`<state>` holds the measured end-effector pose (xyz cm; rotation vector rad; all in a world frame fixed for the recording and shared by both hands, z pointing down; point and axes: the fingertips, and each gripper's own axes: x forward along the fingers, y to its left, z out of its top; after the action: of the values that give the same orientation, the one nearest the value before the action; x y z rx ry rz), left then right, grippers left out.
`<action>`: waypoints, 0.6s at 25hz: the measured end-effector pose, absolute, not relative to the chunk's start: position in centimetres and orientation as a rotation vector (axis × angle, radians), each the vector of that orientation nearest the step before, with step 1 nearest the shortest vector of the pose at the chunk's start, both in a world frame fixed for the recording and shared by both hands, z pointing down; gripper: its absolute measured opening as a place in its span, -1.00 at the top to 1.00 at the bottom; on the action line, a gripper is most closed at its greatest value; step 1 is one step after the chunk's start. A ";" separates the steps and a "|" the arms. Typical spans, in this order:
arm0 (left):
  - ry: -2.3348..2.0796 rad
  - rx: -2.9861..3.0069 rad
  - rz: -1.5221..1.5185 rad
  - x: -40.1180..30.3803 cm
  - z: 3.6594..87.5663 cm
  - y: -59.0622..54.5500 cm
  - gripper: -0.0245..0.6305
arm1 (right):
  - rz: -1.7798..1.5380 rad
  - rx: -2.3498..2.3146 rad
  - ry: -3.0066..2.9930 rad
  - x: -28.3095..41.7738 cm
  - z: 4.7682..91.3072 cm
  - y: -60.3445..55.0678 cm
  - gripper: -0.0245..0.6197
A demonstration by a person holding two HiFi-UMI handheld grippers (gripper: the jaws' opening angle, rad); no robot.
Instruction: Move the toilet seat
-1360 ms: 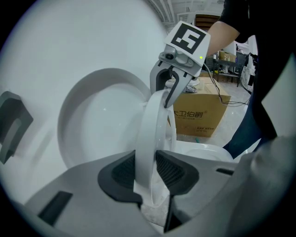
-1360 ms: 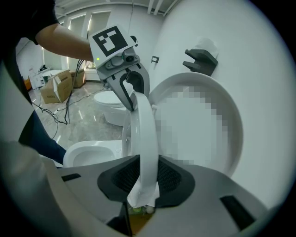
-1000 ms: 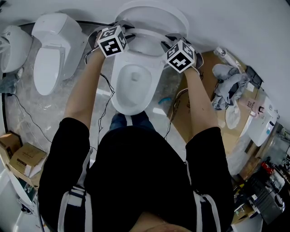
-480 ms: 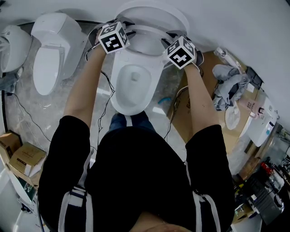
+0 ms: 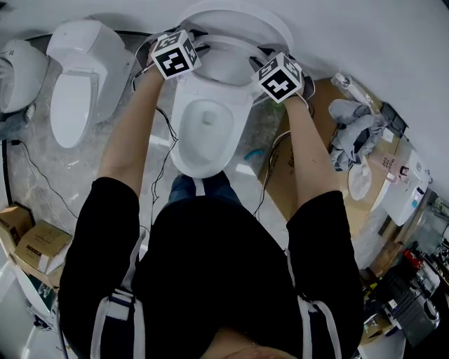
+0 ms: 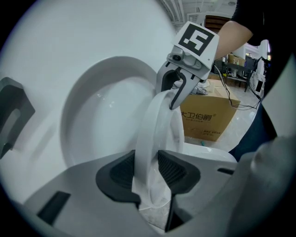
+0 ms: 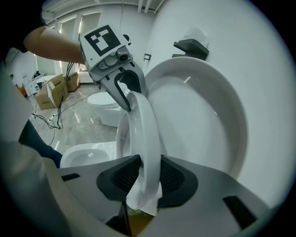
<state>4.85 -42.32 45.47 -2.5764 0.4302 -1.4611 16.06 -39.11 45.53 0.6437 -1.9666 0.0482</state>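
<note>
Boxes: cardboard boxes sit on the floor at its near-left corner.
Far-left toilet: a white toilet stands at the floor's left edge and is only partly in the head view.
Neighbour toilet: a second white toilet with its lid down stands by the far wall, just left of the one being handled.
Left claw: the left claw is narrowed onto the left side of the toilet seat, whose rim passes between the two dark pads.
Toilet seat: the toilet seat is a white ring held at the back of the toilet. It is lifted clear of the bowl and tilted up near the lid without lying against it.
Lid: the lid stands raised against the far wall, behind the seat.
Bowl: the open bowl lies below the seat, between the person's forearms.
Right claw: the right claw is closed on the right side of the same ring, with a pad pressing each face.
Cardboard: a flat cardboard sheet lies on the floor to the right of the toilet.
Cloths: grey cloths are bunched on the sheet's far-right part, near the wall.
</note>
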 end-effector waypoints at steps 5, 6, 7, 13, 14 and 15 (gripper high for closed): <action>0.439 -2.576 -1.445 4.9 45.4 -42.3 0.46 | 0.049 0.666 -1.968 16.3 45.4 -39.1 0.53; 0.441 -2.577 -1.435 4.9 45.3 -42.3 0.46 | 0.050 0.676 -1.971 16.3 45.4 -39.1 0.53; 0.444 -2.577 -1.423 5.0 45.3 -42.2 0.46 | 0.051 0.689 -1.974 16.3 45.3 -39.1 0.52; 0.684 -2.556 -1.315 3.8 44.4 -42.8 0.13 | 0.062 0.872 -1.978 17.2 44.3 -38.7 0.27; 0.717 -2.540 -1.288 3.7 44.0 -42.8 0.11 | 0.044 0.912 -1.977 17.4 43.7 -38.5 0.27; 0.746 -2.524 -1.251 3.6 43.4 -42.6 0.11 | 0.019 0.955 -1.974 17.6 43.1 -38.4 0.27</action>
<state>3.61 -42.62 43.38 -2.5236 0.7457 -1.2514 17.65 -38.36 43.08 0.9549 -1.9740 0.0192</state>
